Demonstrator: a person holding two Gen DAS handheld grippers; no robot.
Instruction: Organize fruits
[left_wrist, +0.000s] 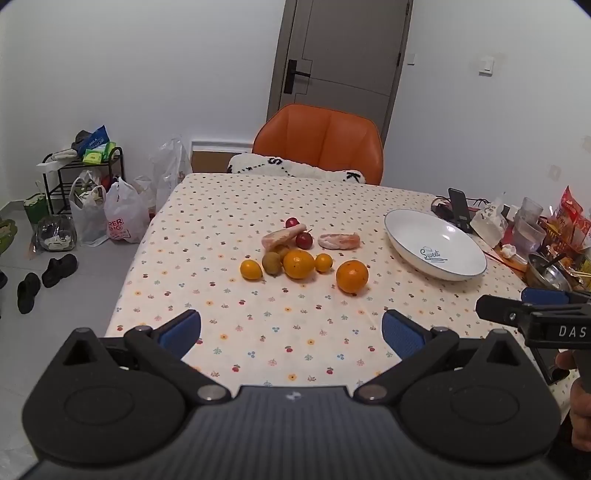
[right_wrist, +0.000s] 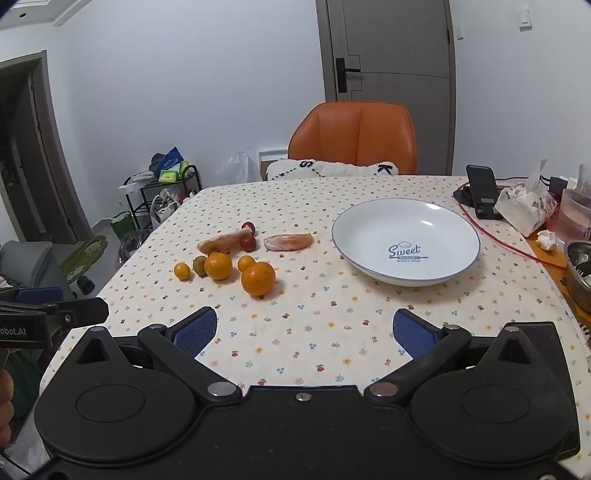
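Currently we hold the left gripper (left_wrist: 291, 334) and right gripper (right_wrist: 306, 332) released above the table (right_wrist: 295, 332). Fruits (right_wrist: 225, 258) lie clustered left of the plate (right_wrist: 369, 236); phone (right_wrist: 482, 192) and tissues (right_wrist: 524, 203) crowd its right.

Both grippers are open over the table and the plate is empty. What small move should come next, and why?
Probably bring the right gripper forward over the nearest orange. Its jaws stand wide and hold nothing, that orange sits apart from the other fruit, and the plate lies just right of it.
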